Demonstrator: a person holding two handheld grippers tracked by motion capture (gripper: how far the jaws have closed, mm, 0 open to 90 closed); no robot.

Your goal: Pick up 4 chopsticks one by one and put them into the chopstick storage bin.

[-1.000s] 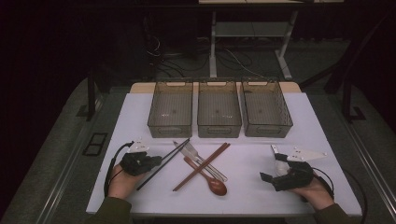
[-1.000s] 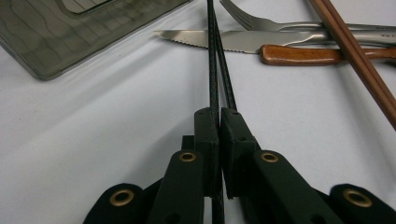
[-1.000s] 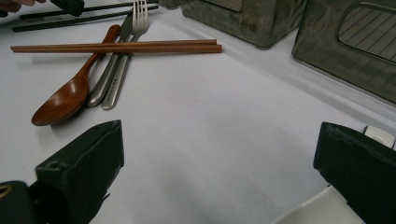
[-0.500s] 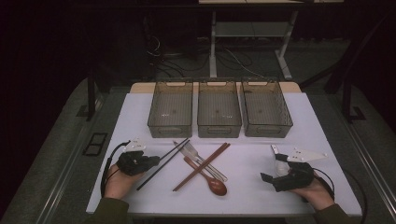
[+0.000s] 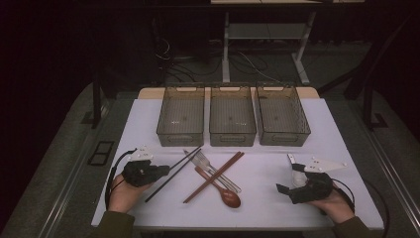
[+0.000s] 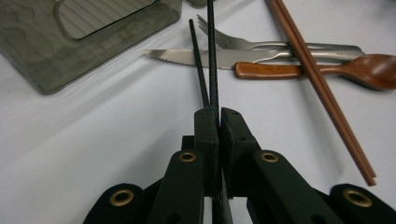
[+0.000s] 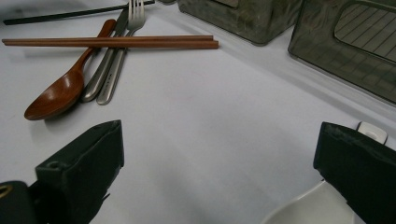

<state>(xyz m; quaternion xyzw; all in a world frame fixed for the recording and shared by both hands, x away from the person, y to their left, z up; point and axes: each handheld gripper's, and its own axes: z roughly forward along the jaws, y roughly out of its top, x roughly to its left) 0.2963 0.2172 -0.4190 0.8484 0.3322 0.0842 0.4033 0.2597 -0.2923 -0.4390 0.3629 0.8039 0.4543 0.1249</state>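
1. Left gripper (image 6: 214, 114) is pinching the black chopsticks (image 6: 205, 60) at their near end, jaws pressed almost together on them. At least one stick is running between the pads; the second is lying tight beside it, and I can't tell whether it's actually being clamped.
2. The black pair is lying diagonally on the white table (image 5: 148, 119). Its far tips are pointing toward the left bin (image 5: 181, 116), close to the fork (image 6: 261, 44) and knife (image 6: 201, 57).
3. Right gripper (image 7: 215, 154) is sitting with jaws spread wide, holding nothing, resting low at the right side of the table. It is well apart from the cutlery.
4. Risk: the grip is sitting at the very end of long, thin sticks. On a lift they're likely to be drooping or pivoting in the pads.
5. Risk: if only one stick is being gripped, the other will be staying behind or dropping partway.
6. Risk: the far tips may be dragging across the knife and fork on the way up, shifting the pile: wooden spoon (image 5: 229, 197) and brown chopsticks (image 5: 214, 177) are lying crossed there.
7. Risk: the sticks look about as long as a bin. Going in at an angle, the tips may be catching on the bin rim.
8. Middle bin (image 5: 232, 116) and right bin (image 5: 281, 115) are standing side by side with the left one.
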